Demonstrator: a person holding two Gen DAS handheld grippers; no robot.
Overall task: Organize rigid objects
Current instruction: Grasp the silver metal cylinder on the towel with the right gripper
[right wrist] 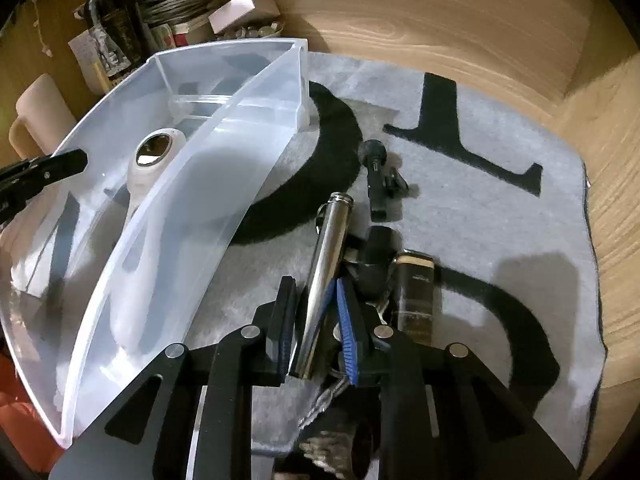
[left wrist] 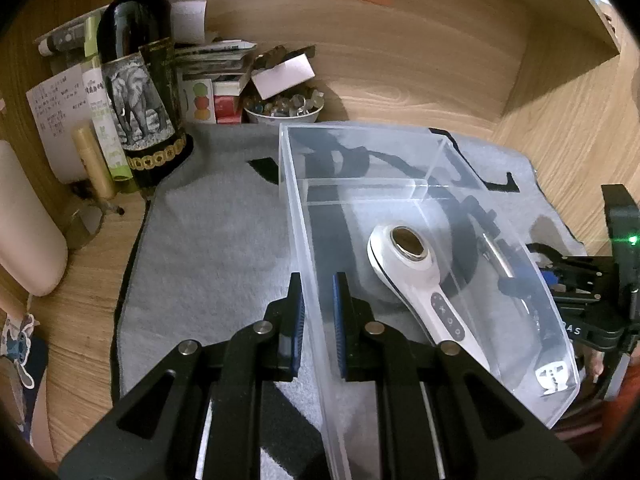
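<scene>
- The right gripper (right wrist: 316, 316) has its jaws nearly closed on a chrome tube (right wrist: 326, 276); whether both pads press it fully I cannot tell.
- The tube's long axis runs from lower centre of the right view up and slightly right, roughly along the fingers, its capped tip pointing at the small mic (right wrist: 374, 172) on the mat (right wrist: 500, 216).
- The bin (right wrist: 224, 184) lies to the upper left of the tube, its near wall just beside it; judged from this, the coming move is a lift and a carry leftward over that wall.
- In the bin, a white massager (left wrist: 416, 276) already lies diagonally at centre right of the left view.
- The left gripper (left wrist: 318, 320) straddles the bin's left wall, jaws partly open, one finger outside and one inside; it seems to steady the bin rather than clamp it.
- A dark bottle (right wrist: 414, 292) lies just right of the right gripper.
</scene>
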